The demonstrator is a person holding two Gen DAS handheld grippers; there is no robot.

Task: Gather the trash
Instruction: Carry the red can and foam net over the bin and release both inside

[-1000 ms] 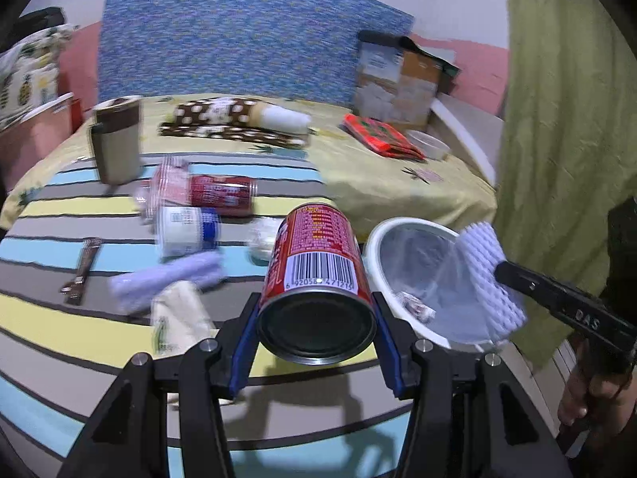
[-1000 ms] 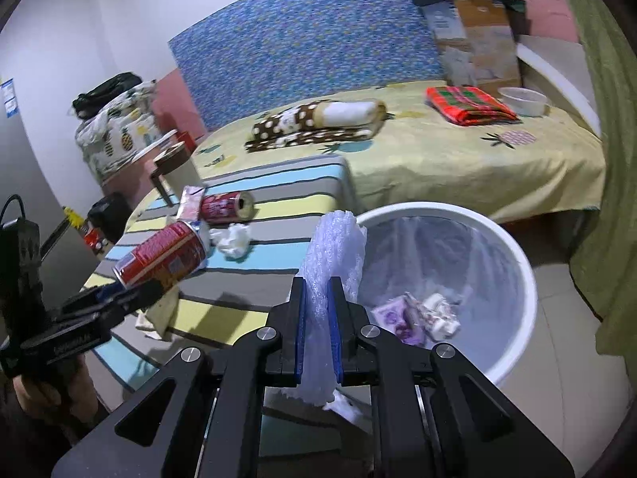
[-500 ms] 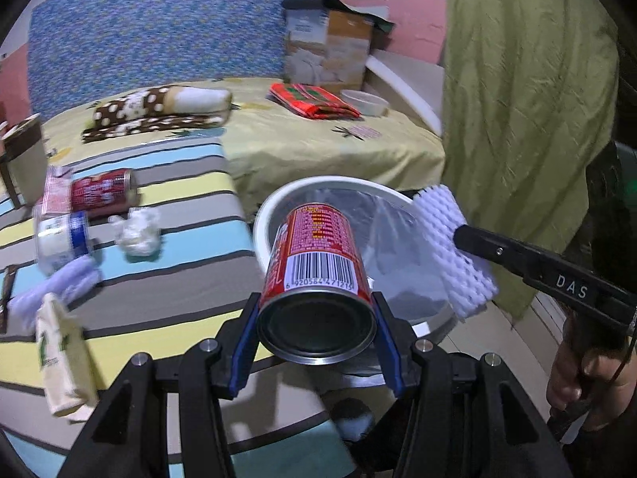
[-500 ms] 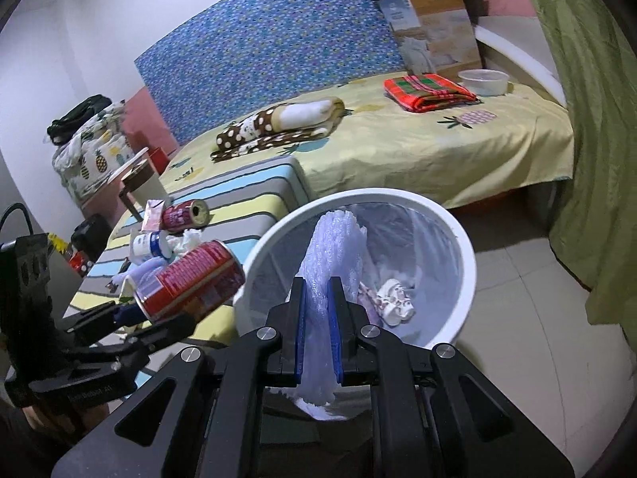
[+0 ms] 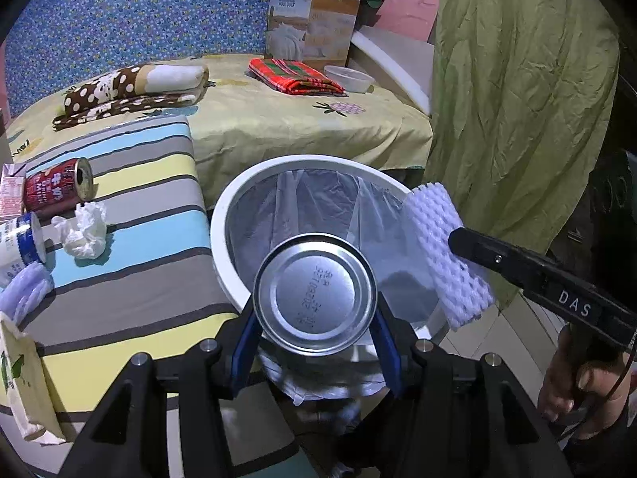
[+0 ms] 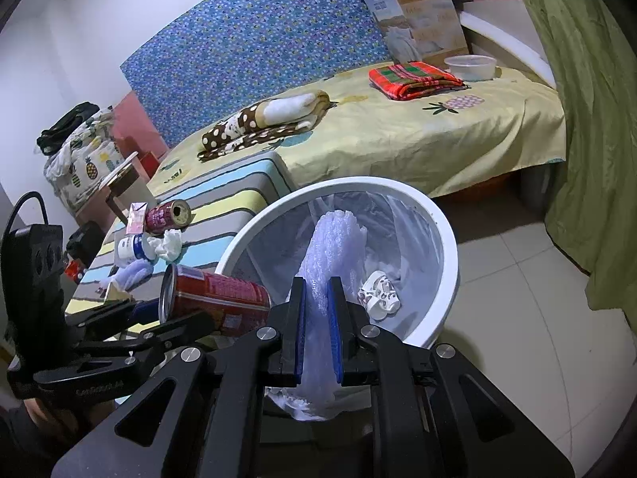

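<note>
With the left gripper (image 5: 314, 320) clamping the red can (image 6: 217, 298) and the right gripper (image 6: 318, 330) pinching foam netting (image 6: 334, 255) over the white bin (image 6: 448, 247), I'd release only once both sit well inside the rim.

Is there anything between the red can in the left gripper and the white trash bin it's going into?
Nothing visible. The red can, clamped in the left gripper, hangs at the white trash bin's near rim. The foam net in the right gripper sits alongside, not in the way.

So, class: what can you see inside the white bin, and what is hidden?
Inside the white bin there is a clear liner and a crumpled patterned paper cup. The foam net covers part of the bottom.
</note>
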